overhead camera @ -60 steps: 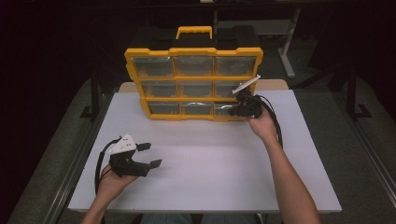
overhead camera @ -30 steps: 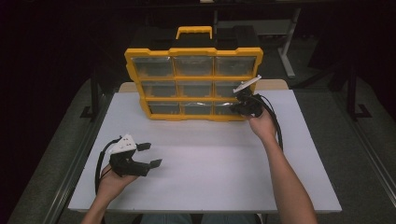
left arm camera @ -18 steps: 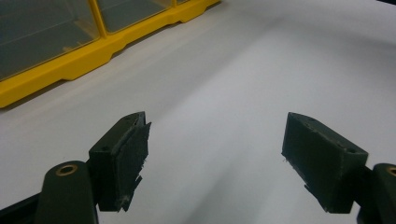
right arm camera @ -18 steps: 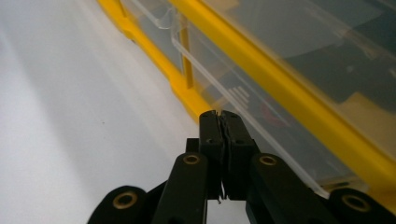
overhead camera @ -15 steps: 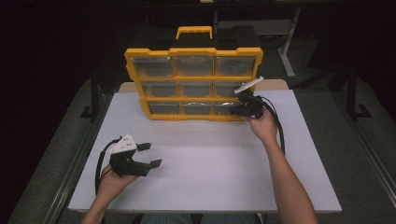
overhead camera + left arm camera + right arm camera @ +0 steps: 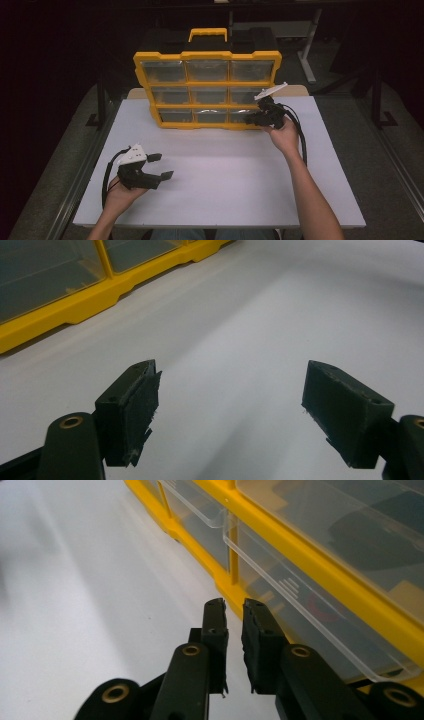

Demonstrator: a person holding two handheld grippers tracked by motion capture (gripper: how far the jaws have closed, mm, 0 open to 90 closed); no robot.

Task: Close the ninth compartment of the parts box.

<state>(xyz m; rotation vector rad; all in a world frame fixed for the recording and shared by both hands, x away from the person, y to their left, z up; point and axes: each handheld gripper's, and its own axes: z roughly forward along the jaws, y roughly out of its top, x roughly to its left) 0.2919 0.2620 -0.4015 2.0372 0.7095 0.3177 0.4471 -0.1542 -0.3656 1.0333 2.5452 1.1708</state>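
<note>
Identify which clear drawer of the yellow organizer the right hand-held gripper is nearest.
The bottom-right drawer; the right hand-held gripper sits at its front, away from the other eight.

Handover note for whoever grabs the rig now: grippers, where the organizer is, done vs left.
Left gripper: open, holds nothing, low over the near-left of the white table, away from the work.
Right gripper: jaws nearly shut with a thin gap, nothing between them, at the bottom-right drawer of the yellow organizer.
Organizer stands upright at the table's far edge, handle up, three rows of clear drawers.
Done: right gripper brought up to the drawer front. No drawer is clearly pulled out.
Left, probably: grip the drawer lip and pull it open; the left may need to steady the case.
</note>
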